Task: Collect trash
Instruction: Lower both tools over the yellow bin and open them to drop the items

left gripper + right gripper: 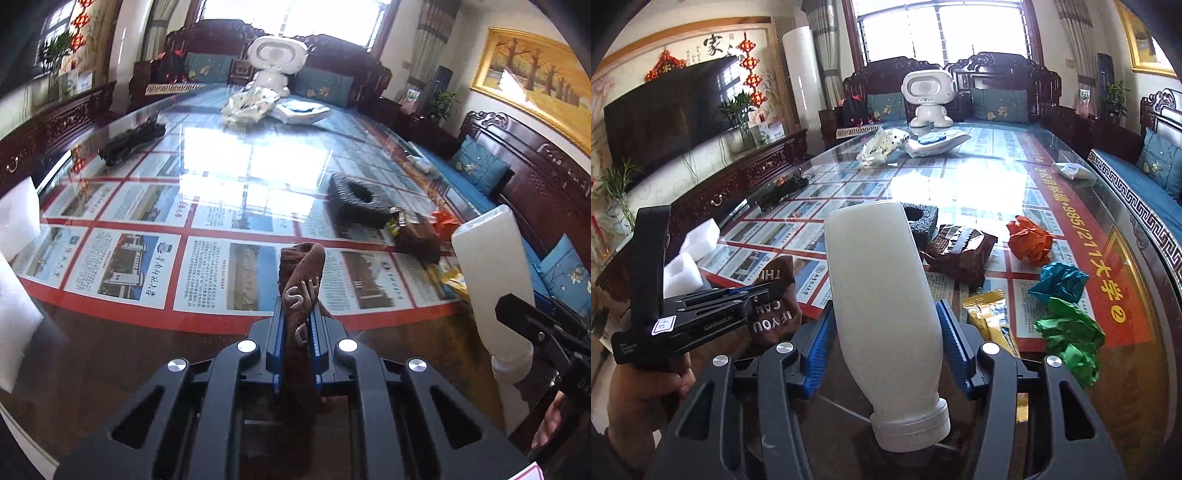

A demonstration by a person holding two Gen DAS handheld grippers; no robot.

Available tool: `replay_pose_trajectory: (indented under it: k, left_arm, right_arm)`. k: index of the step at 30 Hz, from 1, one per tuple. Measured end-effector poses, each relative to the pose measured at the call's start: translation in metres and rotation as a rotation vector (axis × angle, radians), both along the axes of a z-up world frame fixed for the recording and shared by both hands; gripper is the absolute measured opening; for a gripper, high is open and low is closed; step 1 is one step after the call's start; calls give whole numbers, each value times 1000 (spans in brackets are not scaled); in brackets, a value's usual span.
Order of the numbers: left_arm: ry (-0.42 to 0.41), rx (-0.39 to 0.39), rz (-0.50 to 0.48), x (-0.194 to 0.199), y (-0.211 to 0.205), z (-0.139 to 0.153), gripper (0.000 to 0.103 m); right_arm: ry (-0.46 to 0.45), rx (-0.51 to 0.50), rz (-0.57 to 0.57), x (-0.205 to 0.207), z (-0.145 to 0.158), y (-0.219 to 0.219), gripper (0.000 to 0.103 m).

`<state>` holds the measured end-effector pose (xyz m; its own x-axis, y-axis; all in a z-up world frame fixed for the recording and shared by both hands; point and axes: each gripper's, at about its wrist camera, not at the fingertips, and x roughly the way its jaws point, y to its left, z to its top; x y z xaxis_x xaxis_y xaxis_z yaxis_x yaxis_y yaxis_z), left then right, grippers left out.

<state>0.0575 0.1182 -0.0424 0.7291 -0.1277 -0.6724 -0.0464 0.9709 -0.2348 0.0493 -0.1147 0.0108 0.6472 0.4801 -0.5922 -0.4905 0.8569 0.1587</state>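
Carved dark wooden sofas ring a long glass tabletop [1015, 155] laid over printed sheets. Left gripper [297, 314] has its jaws clenched on a brown lettered cloth [301, 291], lifted above the near edge. Right gripper [882, 339] grasps a white plastic bottle [882, 295] between its blue pads, neck toward the camera. Crumpled orange [1030, 240], teal [1062, 282] and green paper [1071, 332] lie to the right, near a brown wrapper [960, 249] and a yellow packet [990, 317].

Left gripper [768, 295] reads "GenRobot.AI"; table [1071, 206] "985/211".
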Motion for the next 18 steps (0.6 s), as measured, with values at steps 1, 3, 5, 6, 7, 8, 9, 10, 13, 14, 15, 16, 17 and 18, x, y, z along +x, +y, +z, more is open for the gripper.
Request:
replay_pose_trajectory:
  k: [1, 3, 5, 6, 7, 8, 9, 10, 13, 14, 15, 16, 17, 18]
  left_arm:
    - [-16, 9, -11, -8, -5, 6, 12]
    - [-37, 20, -49, -23, -17, 15, 12]
    - [-65, 30, -94, -44, -33, 25, 12]
    - [-76, 35, -114, -52, -40, 29, 12]
    - [-87, 37, -140, -65, -49, 34, 12]
    - [-93, 36, -155, -73, -53, 36, 12]
    - [-100, 35, -173, -83, -58, 39, 12]
    - [-107, 37, -190, -95, -65, 42, 12]
    - [-116, 46, -235, -125, -82, 47, 12]
    - [-121, 49, -247, -135, -87, 47, 12]
    - [-123, 51, -256, -143, -90, 48, 12]
    - [-119, 50, -267, -153, -95, 47, 12]
    - [-116, 46, -282, -162, -99, 45, 13]
    - [-112, 45, -296, -170, -103, 43, 13]
  right_arm:
    - [-7, 3, 0, -7, 3, -3, 53]
    - [-23, 10, -1, -25, 9, -9, 53]
    - [-37, 21, -3, -43, 15, -16, 53]
    - [-46, 28, -5, -56, 19, -20, 53]
    - [-55, 34, -6, -68, 22, -24, 53]
    - [-63, 37, -7, -78, 24, -27, 53]
    - [-72, 40, -9, -93, 27, -31, 53]
    - [-80, 41, -12, -104, 29, -35, 53]
    - [-101, 45, -26, -141, 34, -47, 53]
    - [-104, 42, -32, -153, 34, -51, 53]
    - [-106, 37, -39, -166, 33, -55, 53]
    - [-104, 33, -46, -178, 31, -59, 53]
    - [-101, 30, -53, -187, 29, -63, 53]
    - [-95, 28, -63, -200, 25, -68, 53]
